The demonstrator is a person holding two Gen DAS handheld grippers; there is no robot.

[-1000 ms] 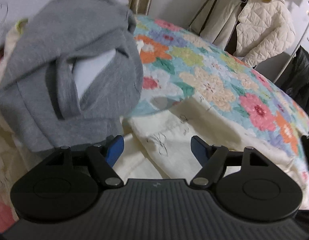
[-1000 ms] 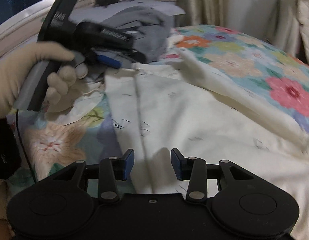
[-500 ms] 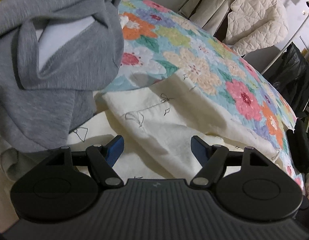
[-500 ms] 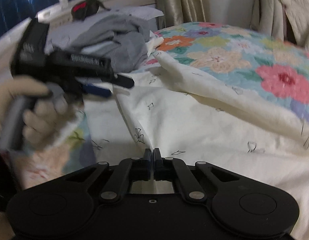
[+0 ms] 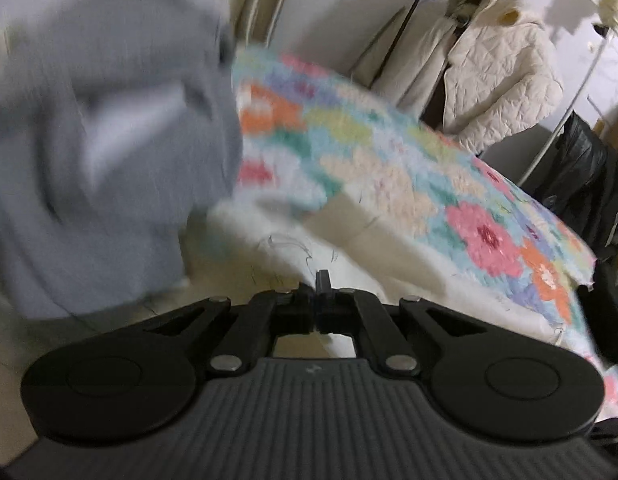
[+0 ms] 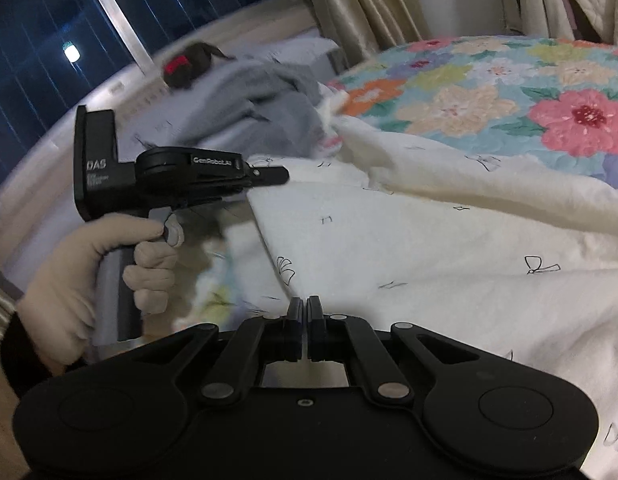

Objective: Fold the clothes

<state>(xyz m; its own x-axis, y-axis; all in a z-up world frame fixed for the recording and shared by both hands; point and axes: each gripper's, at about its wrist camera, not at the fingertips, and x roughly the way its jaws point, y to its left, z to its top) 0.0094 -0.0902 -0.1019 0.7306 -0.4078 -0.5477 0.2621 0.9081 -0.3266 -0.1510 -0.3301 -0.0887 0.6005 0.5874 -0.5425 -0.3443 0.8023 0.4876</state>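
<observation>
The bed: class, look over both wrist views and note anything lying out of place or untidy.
A grey garment lies crumpled in a heap near the window, unfolded. The cream garment sprawls rumpled across the floral quilt, one edge bunched into a ridge. Both claws are closed at its near edge.

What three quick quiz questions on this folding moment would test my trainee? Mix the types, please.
1. True or false: the right gripper stands wide open over the cream garment.
2. What lies heaped ahead of the left gripper, off to its left? A) grey garment B) blue jeans C) red towel
3. Fill in: the quilt under the clothes has a ____ pattern.

Key: 1 false, it is shut on the cream garment's edge; 2 A; 3 floral.
</observation>
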